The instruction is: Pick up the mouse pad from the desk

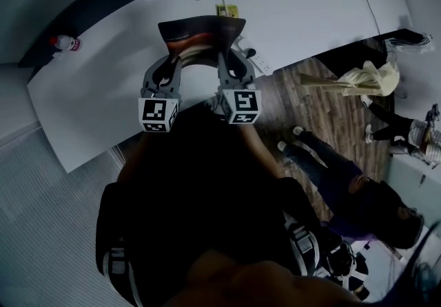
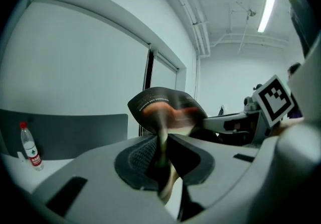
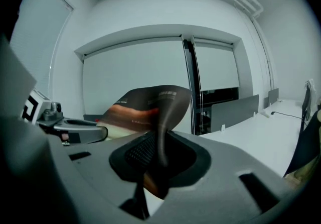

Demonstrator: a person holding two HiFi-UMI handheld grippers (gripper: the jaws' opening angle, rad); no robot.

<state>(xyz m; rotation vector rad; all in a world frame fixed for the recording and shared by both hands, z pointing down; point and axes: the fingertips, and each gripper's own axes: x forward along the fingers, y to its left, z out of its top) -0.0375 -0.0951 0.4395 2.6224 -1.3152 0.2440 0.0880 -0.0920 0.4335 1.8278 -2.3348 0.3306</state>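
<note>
mouse pad [image 1: 202,32]: lifted clear above the white table [image 1: 96,85] | left gripper [image 1: 171,65]: jaws clenched on its left edge | right gripper [image 1: 227,61]: jaws clenched on its right edge | why: two grips likely keep the limp sheet spread, not folding

Dim, fisheye-warped frames; ceiling strip light [image 2: 266,8] glows overhead.

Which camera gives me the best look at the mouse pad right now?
The head view: the whole mouse pad shows there, bowed between the left gripper and the right gripper over the desk. The left gripper view and right gripper view each show only one pinched edge, with the sheet curling away.
</note>
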